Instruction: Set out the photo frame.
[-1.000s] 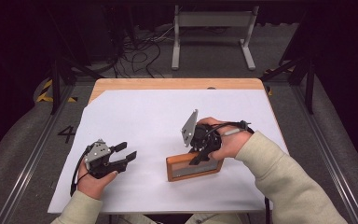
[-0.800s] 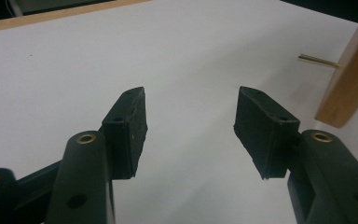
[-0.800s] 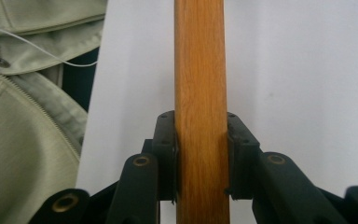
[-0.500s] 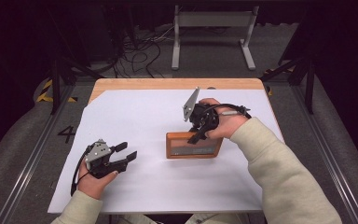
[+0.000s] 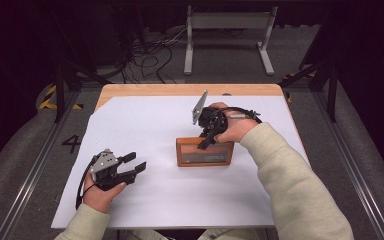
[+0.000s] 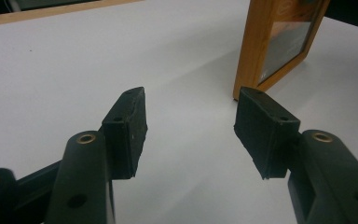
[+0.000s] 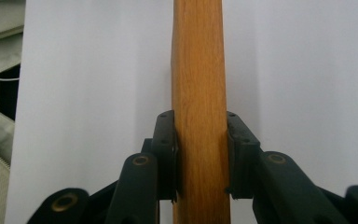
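A wooden picture frame (image 5: 204,155) with a dark pane stands on its long edge on the white table cover (image 5: 170,205), right of the middle. My right gripper (image 5: 203,143) comes at it from above and behind and is shut on its upper edge. In the right gripper view both pads press the two faces of the wooden frame (image 7: 198,70), with the right gripper (image 7: 199,156) straddling it. My left gripper (image 5: 136,161) rests low at the near left, open, nothing between its fingers. The left gripper view has the left gripper (image 6: 191,116) aimed past the frame's (image 6: 279,42) corner.
The table's wooden far edge (image 5: 180,90) shows beyond the white cover. Behind the table are floor cables (image 5: 150,55) and a metal stand (image 5: 227,25). Rails run along both sides of the table.
My right gripper has carried the frame away from the person, toward the far side of the table. The left gripper has stayed where it was.
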Available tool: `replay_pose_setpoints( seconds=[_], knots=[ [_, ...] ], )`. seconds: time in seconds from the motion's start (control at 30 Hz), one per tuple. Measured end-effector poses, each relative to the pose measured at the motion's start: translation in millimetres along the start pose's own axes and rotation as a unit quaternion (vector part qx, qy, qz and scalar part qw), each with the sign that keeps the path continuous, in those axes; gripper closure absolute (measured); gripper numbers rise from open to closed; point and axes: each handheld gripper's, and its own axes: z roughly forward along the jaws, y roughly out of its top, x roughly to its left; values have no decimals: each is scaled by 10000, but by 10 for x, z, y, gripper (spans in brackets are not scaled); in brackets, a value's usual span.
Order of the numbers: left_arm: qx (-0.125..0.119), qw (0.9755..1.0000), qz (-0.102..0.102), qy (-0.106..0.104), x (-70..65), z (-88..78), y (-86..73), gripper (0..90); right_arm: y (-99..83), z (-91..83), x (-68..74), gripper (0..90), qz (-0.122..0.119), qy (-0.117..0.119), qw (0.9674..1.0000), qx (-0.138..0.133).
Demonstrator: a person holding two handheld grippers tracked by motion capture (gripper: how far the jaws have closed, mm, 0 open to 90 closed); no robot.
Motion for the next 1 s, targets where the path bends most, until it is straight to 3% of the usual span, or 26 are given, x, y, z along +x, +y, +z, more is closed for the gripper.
replay_pose_setpoints(
  seconds=[0.23,0.37,0.6,0.67,0.87,1.0],
  knots=[
    [-16,10000,33,-4,-1,2,2,440,-27,-7,-68,675,147,-340,9992,-123],
    [-8,10000,-1,-7,1,3,-2,440,-57,-2,-95,556,270,-602,9976,-198],
    [-19,10000,0,-12,0,5,-1,439,-141,13,-138,370,589,-785,9940,-487],
    [-22,10000,13,-6,1,6,1,438,-176,-8,-144,352,582,-823,9934,-548],
    [-12,10000,-47,-60,-13,11,12,422,-281,-154,-101,306,750,-1110,9861,-981],
    [40,9999,-119,-100,-26,26,30,404,-388,-278,5,298,993,-1331,9776,-1291]
  ],
)
